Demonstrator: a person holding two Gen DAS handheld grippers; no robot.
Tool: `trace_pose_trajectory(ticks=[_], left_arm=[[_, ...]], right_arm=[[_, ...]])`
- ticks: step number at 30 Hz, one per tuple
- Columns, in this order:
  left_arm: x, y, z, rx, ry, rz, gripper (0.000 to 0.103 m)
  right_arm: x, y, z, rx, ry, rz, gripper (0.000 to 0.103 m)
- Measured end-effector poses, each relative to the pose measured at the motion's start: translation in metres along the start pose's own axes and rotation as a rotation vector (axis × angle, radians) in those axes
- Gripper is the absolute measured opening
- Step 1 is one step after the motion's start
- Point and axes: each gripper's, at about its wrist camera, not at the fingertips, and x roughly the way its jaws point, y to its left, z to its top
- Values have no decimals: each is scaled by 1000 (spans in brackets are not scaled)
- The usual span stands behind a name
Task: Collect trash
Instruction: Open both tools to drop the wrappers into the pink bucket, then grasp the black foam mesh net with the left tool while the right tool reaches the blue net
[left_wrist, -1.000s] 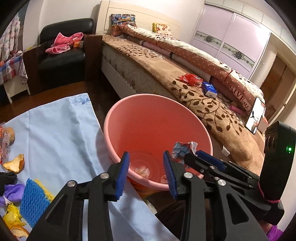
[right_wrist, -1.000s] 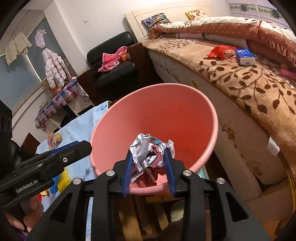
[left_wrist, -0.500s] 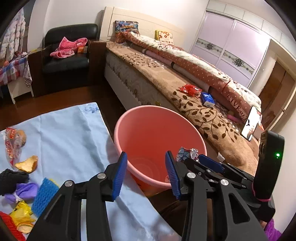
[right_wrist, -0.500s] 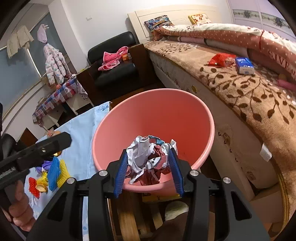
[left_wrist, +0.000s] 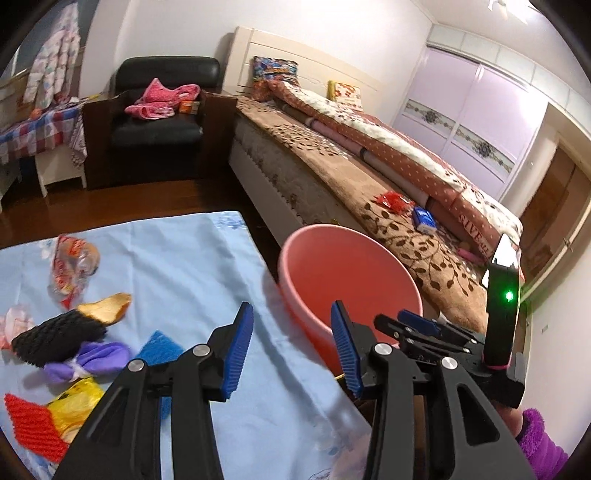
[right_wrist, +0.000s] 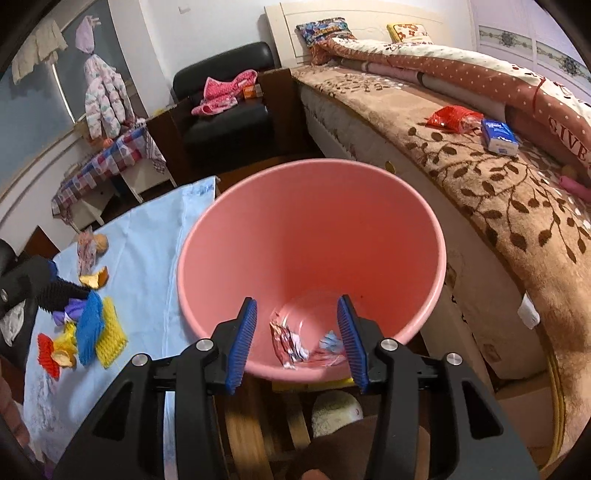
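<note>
A pink bucket (right_wrist: 314, 206) stands beside the blue cloth (right_wrist: 144, 266). My right gripper (right_wrist: 297, 336) hovers open over its near rim, nothing between the pads. A crumpled wrapper (right_wrist: 290, 343) lies on the bucket's bottom. My left gripper (left_wrist: 291, 349) is open and empty above the blue cloth's (left_wrist: 166, 266) right edge, with the bucket (left_wrist: 332, 266) to its right. Trash lies on the cloth at the left: an orange peel (left_wrist: 107, 308), black netting (left_wrist: 55, 338), a purple wad (left_wrist: 92, 360), blue foam net (left_wrist: 159, 347), yellow wrapper (left_wrist: 74, 406), red netting (left_wrist: 33, 421) and a snack bag (left_wrist: 72, 264).
A bed (left_wrist: 388, 206) with a brown leaf blanket runs along the right, carrying a red packet (left_wrist: 393, 201) and a blue tissue pack (left_wrist: 424, 219). A black armchair (left_wrist: 159, 122) stands at the back. A purple sleeve (left_wrist: 539, 443) holds the right gripper.
The right gripper's jaws widened and the crumpled wrapper dropped into the bucket. The left gripper drew back from the bucket and upward, bringing the trash on the cloth into view.
</note>
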Motion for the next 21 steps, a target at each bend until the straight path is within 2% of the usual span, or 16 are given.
trace_pose_trajectory(ticks=[5,10,16,21], left_arm=[[-18,23,-3,-27,-32,22,43],[-45,52,-10,-32,-76,107,43],[-97,108,-23,-63,-150,258,43],[-126,154,-38,-118,-156,342,47]], right_arm=[[-20,16,-2,-32,-47,-8,46],[-31,45,7,-109,-93,-9,46],[-24,78,17,-123,-64,48,46],[-22,113,27,-167,-25,125,46]])
